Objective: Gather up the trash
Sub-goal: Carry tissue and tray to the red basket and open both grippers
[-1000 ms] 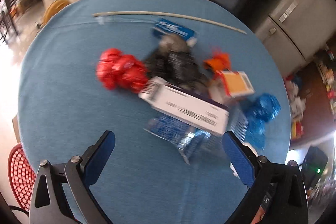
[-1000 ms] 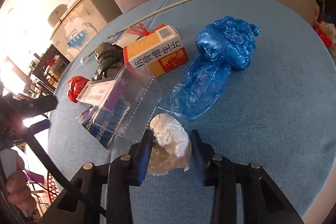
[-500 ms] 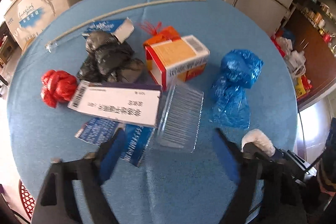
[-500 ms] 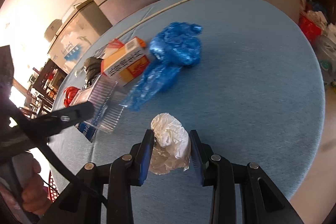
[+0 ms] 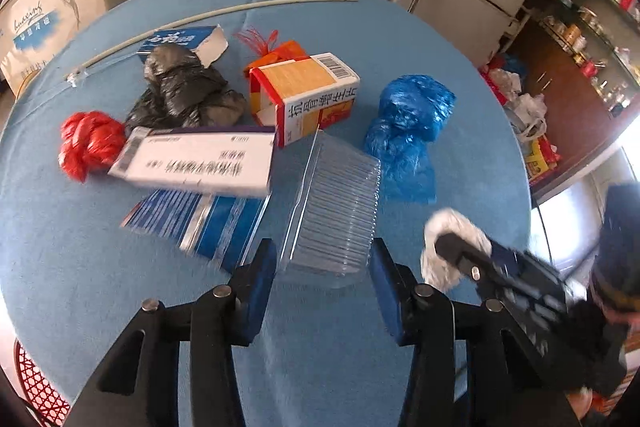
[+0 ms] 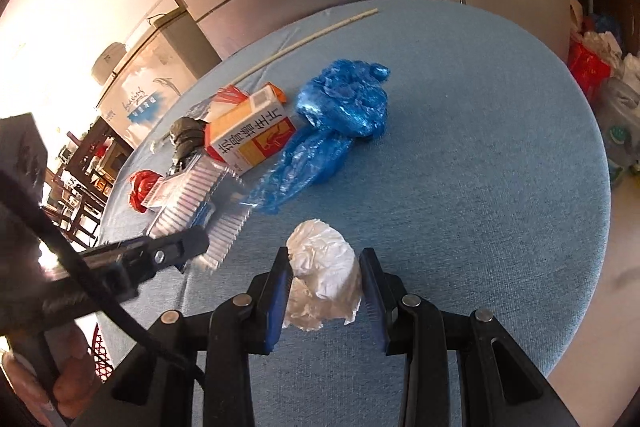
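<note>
Your round table under its blue cloth (image 5: pixel 100 267) carries the whole heap, and that wide, slick surface is your first risk: anything nudged can slide toward the rim.

The crumpled blue plastic bag (image 5: pixel 408 119) lies just right of the pile, near the clear tray; if your left tool swings wide, it may drag the bag along.

The long white and purple carton (image 5: pixel 196 163) leans over a blue striped foil wrapper (image 5: pixel 200 223) and sits just beside the tray, so lifting the tray could tip both.

The ribbed clear plastic clamshell tray (image 5: pixel 332 211) sits between the pads of your left gripper (image 5: pixel 322 291), whose jaws have just been closing around it; they are not yet pressing. I judge thin, springy plastic like this may buckle or squirt forward if you squeeze near its edge.

Your right gripper (image 6: pixel 325 291) is clenched on the crumpled white paper wad (image 6: pixel 324 275), above the cloth. It is a soft thing; a jolt could shake it loose.
</note>
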Action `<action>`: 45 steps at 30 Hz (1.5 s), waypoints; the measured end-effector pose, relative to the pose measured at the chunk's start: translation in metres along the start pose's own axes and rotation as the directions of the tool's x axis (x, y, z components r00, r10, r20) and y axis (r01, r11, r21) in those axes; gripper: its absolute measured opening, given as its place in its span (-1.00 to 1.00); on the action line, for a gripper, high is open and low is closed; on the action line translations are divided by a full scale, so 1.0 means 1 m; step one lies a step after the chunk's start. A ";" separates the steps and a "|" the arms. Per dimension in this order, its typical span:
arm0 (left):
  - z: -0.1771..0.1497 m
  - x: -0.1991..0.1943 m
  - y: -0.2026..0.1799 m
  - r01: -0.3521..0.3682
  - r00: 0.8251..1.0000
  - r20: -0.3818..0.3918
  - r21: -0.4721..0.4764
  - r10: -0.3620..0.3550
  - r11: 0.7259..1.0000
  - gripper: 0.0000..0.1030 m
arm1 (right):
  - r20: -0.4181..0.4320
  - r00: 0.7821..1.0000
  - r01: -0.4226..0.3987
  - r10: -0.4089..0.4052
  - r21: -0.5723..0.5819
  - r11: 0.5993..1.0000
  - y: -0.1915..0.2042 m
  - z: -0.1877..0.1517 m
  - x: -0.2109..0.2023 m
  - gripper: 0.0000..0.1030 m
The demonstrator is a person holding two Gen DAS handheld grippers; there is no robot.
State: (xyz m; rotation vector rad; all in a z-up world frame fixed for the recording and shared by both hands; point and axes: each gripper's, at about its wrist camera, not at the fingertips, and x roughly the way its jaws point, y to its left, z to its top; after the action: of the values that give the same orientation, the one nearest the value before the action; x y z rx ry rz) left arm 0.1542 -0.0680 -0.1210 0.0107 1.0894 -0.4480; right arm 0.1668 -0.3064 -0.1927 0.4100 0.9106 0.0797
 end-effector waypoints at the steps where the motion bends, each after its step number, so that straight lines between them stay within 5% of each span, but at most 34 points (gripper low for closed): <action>1: -0.005 -0.006 0.000 -0.003 1.000 0.007 0.004 0.003 1.000 -0.05 | 0.003 1.000 -0.003 0.003 -0.004 1.000 0.002 0.000 -0.002 -0.27; 6: -0.042 -0.046 0.014 -0.027 0.998 0.051 -0.004 0.027 1.000 -0.05 | -0.013 1.000 0.008 -0.009 -0.058 0.998 0.015 -0.004 0.001 -0.27; 13: -0.075 -0.086 0.075 -0.150 0.978 0.129 -0.128 0.166 0.980 -0.05 | -0.034 0.999 -0.023 0.019 -0.132 0.991 0.044 -0.010 0.009 -0.31; 20: -0.126 -0.127 0.146 -0.320 0.930 0.085 -0.296 0.359 0.900 -0.05 | -0.080 0.987 -0.158 0.141 -0.268 0.950 0.103 -0.026 0.013 -0.31; 25: -0.170 -0.135 0.194 -0.405 0.900 -0.027 -0.419 0.434 0.813 -0.05 | -0.178 0.946 -0.319 0.271 -0.354 0.879 0.162 -0.045 0.024 -0.31; 33: -0.239 -0.139 0.249 -0.449 0.881 -0.173 -0.602 0.440 0.661 -0.04 | -0.367 0.830 -0.554 0.419 -0.464 0.691 0.277 -0.077 0.045 -0.31; 38: -0.262 -0.140 0.261 -0.437 0.886 -0.194 -0.652 0.421 0.620 -0.03 | -0.468 0.775 -0.627 0.425 -0.493 0.603 0.335 -0.107 0.064 -0.31; 45: -0.266 -0.136 0.267 -0.438 0.885 -0.203 -0.672 0.419 0.597 0.04 | -0.575 0.744 -0.647 0.342 -0.491 0.583 0.376 -0.150 0.096 -0.26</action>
State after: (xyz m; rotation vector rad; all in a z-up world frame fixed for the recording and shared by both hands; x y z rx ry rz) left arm -0.0294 0.2827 -0.1860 -0.3990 1.1799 0.4428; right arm 0.1476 0.1091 -0.2037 -0.0562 1.0941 1.0639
